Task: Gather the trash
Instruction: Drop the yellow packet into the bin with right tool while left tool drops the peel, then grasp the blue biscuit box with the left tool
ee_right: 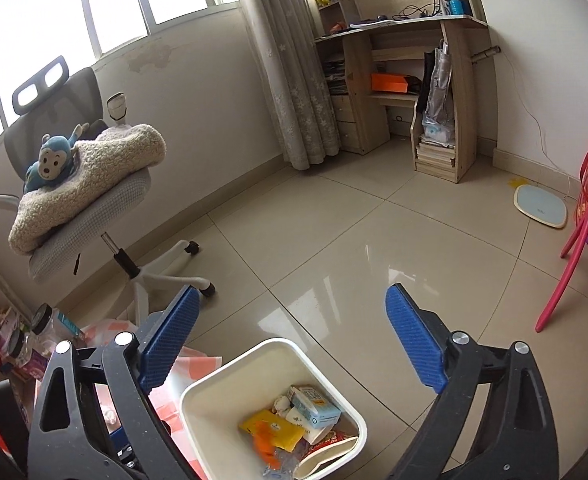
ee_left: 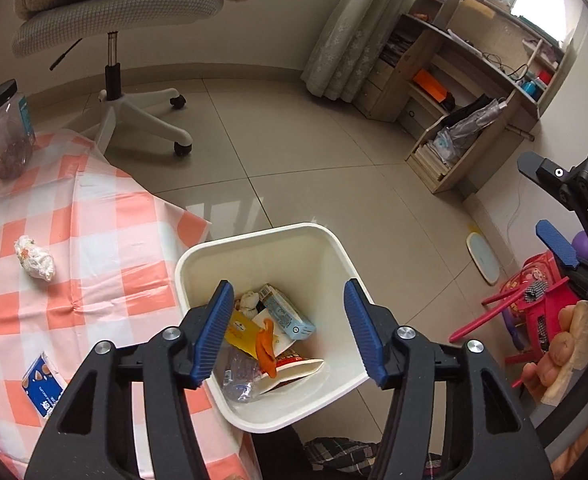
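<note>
Both claws spread, empty: left claw (ee_left: 290,332) over bin (ee_left: 336,248) (trash inside), right claw (ee_right: 290,344) above. Wad (ee_left: 34,258), carton (ee_left: 42,384) on desk (ee_left: 106,240).

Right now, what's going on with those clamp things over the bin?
A person is clearing trash with two handheld grippers. Both the left gripper and right gripper hover open and empty over the white bin, which already holds wrappers and cartons. A crumpled tissue and a blue carton lie on the checkered table.
</note>
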Demonstrator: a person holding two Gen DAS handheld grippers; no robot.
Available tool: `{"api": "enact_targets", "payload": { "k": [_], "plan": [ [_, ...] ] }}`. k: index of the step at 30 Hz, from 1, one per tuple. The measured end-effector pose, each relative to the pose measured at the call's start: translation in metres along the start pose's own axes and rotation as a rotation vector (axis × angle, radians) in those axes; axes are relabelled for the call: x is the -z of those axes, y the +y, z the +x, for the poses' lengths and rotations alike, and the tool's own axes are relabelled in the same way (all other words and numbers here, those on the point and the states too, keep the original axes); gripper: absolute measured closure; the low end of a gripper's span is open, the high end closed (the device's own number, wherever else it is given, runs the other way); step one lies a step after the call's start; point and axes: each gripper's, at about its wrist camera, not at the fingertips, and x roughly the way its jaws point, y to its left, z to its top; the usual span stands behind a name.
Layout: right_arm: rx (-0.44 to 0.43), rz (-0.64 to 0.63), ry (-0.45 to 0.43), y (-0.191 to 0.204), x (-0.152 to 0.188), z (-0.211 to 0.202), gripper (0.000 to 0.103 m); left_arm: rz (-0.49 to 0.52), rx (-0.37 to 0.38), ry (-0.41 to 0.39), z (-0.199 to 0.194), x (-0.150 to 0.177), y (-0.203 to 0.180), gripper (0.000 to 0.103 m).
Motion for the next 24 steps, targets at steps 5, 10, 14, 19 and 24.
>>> {"api": "enact_targets", "payload": {
  "k": [5, 10, 14, 19, 24],
  "plan": [
    [-0.004, -0.072, 0.015, 0.018, 0.008, 0.001, 0.009, -0.005, -0.092, -0.059, -0.024, -0.001, 0.027, 0.033],
    [-0.054, -0.209, 0.108, 0.052, 0.028, 0.012, 0.007, -0.054, -0.205, -0.039, -0.043, 0.012, 0.071, 0.030],
    [-0.148, -0.238, 0.230, 0.075, 0.041, 0.023, 0.007, -0.149, -0.270, 0.022, -0.054, 0.030, 0.116, 0.030],
    [-0.171, -0.306, 0.259, 0.103, 0.052, 0.024, 0.007, -0.301, -0.322, 0.145, -0.049, 0.062, 0.171, 0.030],
    [-0.184, -0.353, 0.276, 0.119, 0.061, 0.023, 0.007, -0.442, -0.303, 0.258, -0.028, 0.093, 0.198, 0.031]
  ]
}}
